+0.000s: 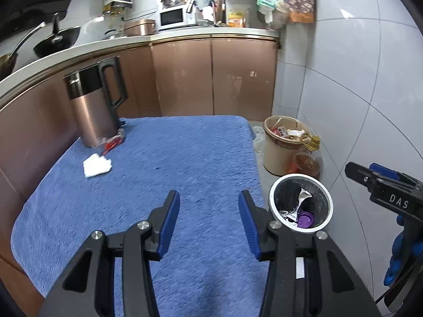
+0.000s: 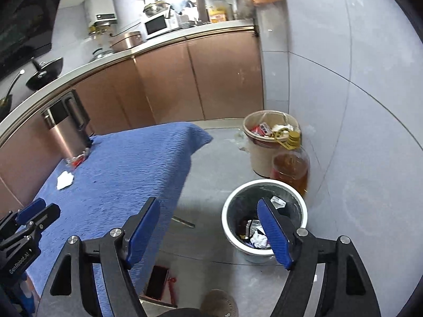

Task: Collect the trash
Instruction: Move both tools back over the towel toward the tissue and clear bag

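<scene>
Our left gripper [image 1: 208, 219] fills the bottom of the left wrist view, its blue-padded tongs spread wide and holding nothing above the blue towel [image 1: 148, 185] that covers the table. Our right gripper [image 2: 208, 233] is likewise spread and empty; in its own view it hangs past the towel's right edge, over the floor, with one finger crossing the mouth of the white-rimmed bin [image 2: 264, 224] at lower right.

We judge that placement deliberate: the bin stands on the floor just beside the table's edge, so scraps can be carried a short way sideways and dropped. It already holds wrappers, a crumpled paper and a purple lid.

Still to collect, by our reading, are the crumpled white tissue [image 1: 96, 165] at middle left of the left wrist view and the clear wrapper with red print [image 1: 112, 141] lying against the foot of the copper kettle [image 1: 92, 105], which stands at the towel's far left corner.

The open middle of the towel gives the left gripper a free run to the tissue. The wrapper touches the kettle, so there is little room on that side. At right, the bin is hemmed by the tiled wall, an oil bottle [image 2: 290, 169] and a beige waste basket [image 2: 264, 142] behind it.
</scene>
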`<state>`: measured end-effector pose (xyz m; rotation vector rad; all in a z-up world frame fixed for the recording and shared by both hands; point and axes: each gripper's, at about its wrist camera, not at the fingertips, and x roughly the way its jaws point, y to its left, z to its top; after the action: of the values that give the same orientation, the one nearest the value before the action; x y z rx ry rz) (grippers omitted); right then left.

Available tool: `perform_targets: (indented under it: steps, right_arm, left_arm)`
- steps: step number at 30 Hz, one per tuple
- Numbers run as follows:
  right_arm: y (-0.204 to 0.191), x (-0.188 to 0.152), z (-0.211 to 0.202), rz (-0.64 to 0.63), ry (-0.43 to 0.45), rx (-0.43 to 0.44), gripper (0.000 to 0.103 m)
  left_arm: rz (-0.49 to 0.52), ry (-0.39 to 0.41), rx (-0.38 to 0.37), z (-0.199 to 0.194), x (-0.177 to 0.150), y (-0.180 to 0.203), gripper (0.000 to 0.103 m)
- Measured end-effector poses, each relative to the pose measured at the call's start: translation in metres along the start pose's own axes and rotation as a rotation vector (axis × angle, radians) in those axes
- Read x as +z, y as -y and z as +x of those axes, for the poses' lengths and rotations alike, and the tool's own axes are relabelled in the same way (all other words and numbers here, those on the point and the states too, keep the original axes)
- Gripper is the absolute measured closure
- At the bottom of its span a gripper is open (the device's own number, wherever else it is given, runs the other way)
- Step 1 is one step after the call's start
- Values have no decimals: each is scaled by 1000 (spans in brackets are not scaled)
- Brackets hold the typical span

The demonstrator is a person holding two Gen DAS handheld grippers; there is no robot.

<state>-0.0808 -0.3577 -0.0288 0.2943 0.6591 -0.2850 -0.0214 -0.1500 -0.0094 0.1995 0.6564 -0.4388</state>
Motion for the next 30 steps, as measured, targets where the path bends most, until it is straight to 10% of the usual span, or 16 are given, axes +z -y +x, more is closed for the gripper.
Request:
perform_targets:
  steps: [30]
  right_arm:
    - [-90,-7,-10,-184,-37,-16,28]
  left_arm:
    - [-182,52,71,-31,-36,-104,57]
